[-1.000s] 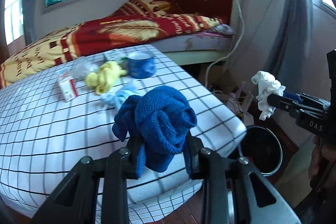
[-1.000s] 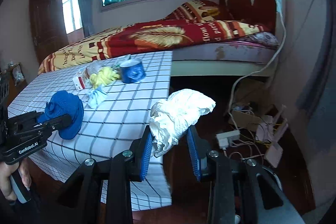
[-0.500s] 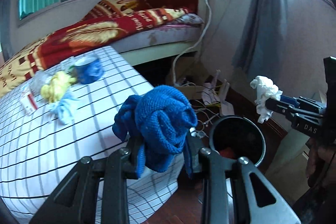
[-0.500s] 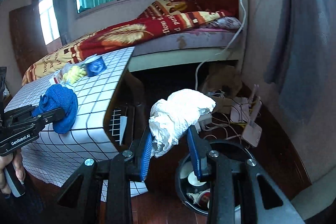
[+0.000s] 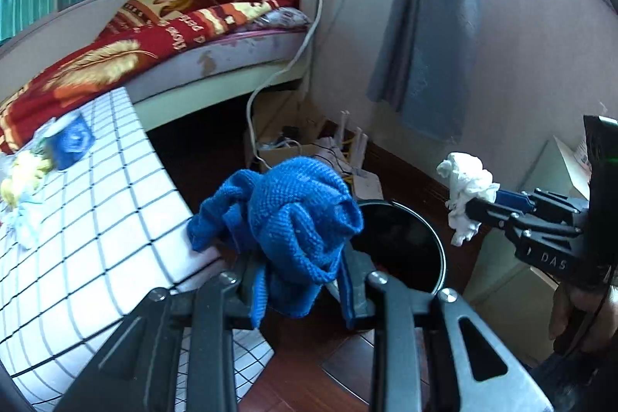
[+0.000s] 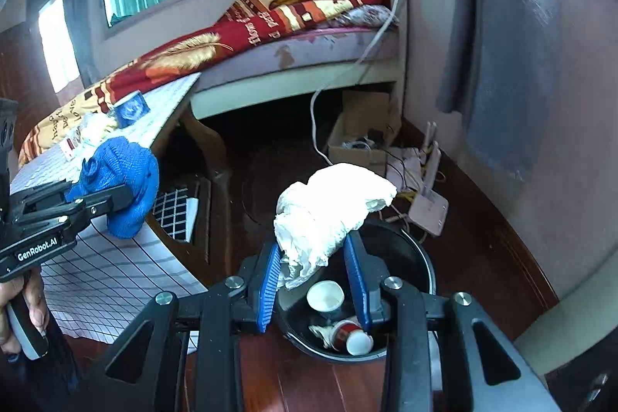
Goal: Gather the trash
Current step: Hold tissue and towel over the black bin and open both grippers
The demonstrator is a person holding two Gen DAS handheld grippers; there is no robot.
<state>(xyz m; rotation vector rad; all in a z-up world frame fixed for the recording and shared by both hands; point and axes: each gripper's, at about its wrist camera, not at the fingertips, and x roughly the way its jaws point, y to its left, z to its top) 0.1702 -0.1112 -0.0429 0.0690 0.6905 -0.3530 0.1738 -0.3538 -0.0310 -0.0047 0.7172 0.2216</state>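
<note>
My left gripper (image 5: 295,257) is shut on a crumpled blue knitted cloth (image 5: 297,215) and holds it near the rim of a round black trash bin (image 5: 432,242) on the floor. The cloth also shows in the right wrist view (image 6: 123,184). My right gripper (image 6: 313,257) is shut on a wad of white tissue (image 6: 332,211) right above the bin (image 6: 417,257), which holds paper cups (image 6: 328,296) and other scraps. The tissue also shows in the left wrist view (image 5: 465,192), to the right of the bin.
A table with a white checked cloth (image 5: 89,230) stands left of the bin and carries a blue cup (image 5: 71,139), a yellow rag (image 5: 23,174) and pale scraps. A bed (image 5: 193,41), a cardboard box with cables (image 6: 363,130) and a router (image 6: 428,195) lie beyond.
Both grippers have swung right, away from the table and toward the bin. The tissue now hangs over the bin's opening, and the blue cloth has come close to its rim.
</note>
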